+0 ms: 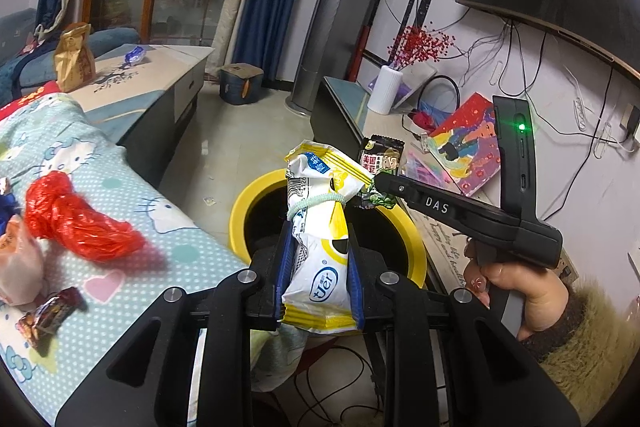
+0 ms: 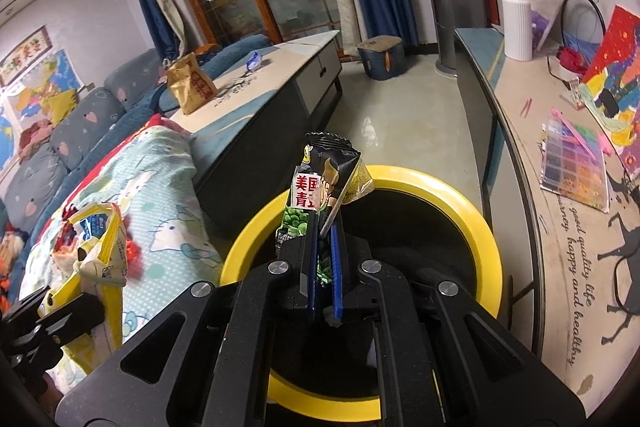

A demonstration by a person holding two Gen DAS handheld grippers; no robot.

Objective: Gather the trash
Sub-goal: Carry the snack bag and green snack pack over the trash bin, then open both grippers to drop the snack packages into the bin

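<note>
My left gripper (image 1: 318, 227) is shut on a white and yellow wipes packet (image 1: 320, 223) bound with a green band, held over the near rim of a yellow-rimmed black bin (image 1: 240, 207). My right gripper (image 2: 323, 227) is shut on a black snack wrapper with green peas printed on it (image 2: 320, 187), above the bin (image 2: 400, 175). In the left wrist view the right gripper (image 1: 376, 181) comes in from the right with the wrapper (image 1: 382, 159), a hand on its handle. In the right wrist view the wipes packet (image 2: 98, 243) shows at the left.
A bed with a cartoon-cat sheet (image 1: 120, 195) holds a red plastic bag (image 1: 68, 215) and a dark candy wrapper (image 1: 48, 315). A grey coffee table (image 1: 160, 67) carries a brown paper bag (image 1: 74, 57) and a blue wrapper (image 1: 136, 55). A TV bench with a white vase (image 2: 516, 27) stands right of the bin.
</note>
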